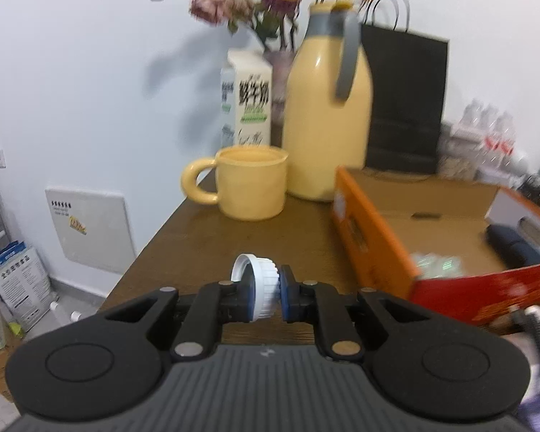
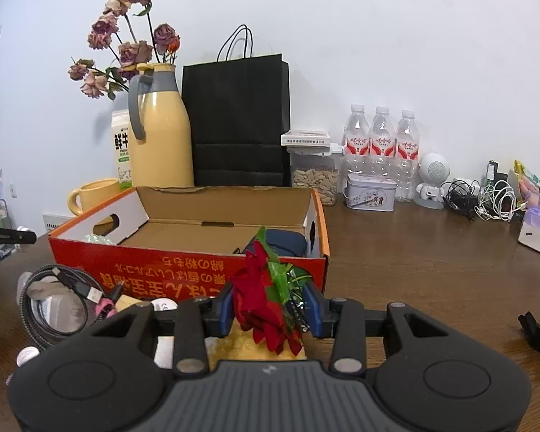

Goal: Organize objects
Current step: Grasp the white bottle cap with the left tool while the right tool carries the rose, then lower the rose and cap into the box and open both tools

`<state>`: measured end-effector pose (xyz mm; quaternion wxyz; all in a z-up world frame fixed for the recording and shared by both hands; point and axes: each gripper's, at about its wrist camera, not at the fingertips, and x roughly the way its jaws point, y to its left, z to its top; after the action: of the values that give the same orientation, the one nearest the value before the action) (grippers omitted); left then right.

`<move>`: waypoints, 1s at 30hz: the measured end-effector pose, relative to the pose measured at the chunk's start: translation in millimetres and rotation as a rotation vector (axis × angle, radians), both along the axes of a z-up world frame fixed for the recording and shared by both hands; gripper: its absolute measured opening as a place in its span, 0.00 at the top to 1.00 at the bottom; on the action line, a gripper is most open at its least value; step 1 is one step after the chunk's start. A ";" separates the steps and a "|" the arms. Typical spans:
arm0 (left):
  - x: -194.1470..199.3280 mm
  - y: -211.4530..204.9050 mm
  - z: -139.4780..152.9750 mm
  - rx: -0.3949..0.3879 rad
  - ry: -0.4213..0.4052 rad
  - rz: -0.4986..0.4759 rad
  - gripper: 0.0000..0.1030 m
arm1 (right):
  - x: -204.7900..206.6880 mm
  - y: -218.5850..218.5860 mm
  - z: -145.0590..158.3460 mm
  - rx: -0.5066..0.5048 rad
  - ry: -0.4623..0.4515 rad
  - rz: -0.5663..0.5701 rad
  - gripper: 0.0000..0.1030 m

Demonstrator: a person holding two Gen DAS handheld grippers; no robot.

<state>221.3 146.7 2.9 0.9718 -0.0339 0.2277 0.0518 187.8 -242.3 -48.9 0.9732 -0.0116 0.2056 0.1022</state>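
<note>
Setting: a lived-in home room, with household goods crowded along a plain white wall.
Surface: dark brown wood grain, set against the wall.
Drinkware: a yellow thermos jug stood beside a matching yellow mug and a milk carton.
Decoration: dried roses rose behind the jug.
Provisions: three water bottles, a clear jar of seeds and a small tin.
Clutter: a black paper bag, tangled charging cables and a tissue box.
Storage: an open orange cardboard box sat mid-surface.
</note>
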 end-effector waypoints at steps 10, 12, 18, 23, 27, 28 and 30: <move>-37.7 -53.2 53.6 -0.022 -0.166 -0.105 0.87 | -4.4 5.6 19.5 0.028 -0.056 0.045 0.63; -38.9 -68.1 62.1 -0.017 -0.187 -0.132 0.87 | -2.4 10.2 26.6 0.035 -0.075 0.063 0.63; -27.3 -109.7 78.1 -0.051 -0.237 -0.190 0.87 | 17.5 35.0 46.6 0.043 -0.116 0.136 0.63; -4.5 -135.5 81.4 -0.065 -0.240 -0.199 0.87 | 50.4 54.7 57.7 0.071 -0.097 0.185 0.63; 22.5 -148.5 71.8 -0.056 -0.190 -0.186 0.87 | 78.4 69.7 53.0 0.083 -0.048 0.186 0.63; 30.2 -149.9 68.0 -0.059 -0.172 -0.182 0.87 | 86.1 72.1 50.2 0.089 -0.034 0.182 0.63; 43.6 -151.1 60.3 -0.062 -0.138 -0.169 0.87 | 99.7 76.2 43.0 0.091 -0.013 0.175 0.63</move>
<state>264.9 -4.3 63.2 0.9845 -0.0483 0.1636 -0.0399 287.5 -166.1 -5.9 0.9614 0.0141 0.1928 0.1959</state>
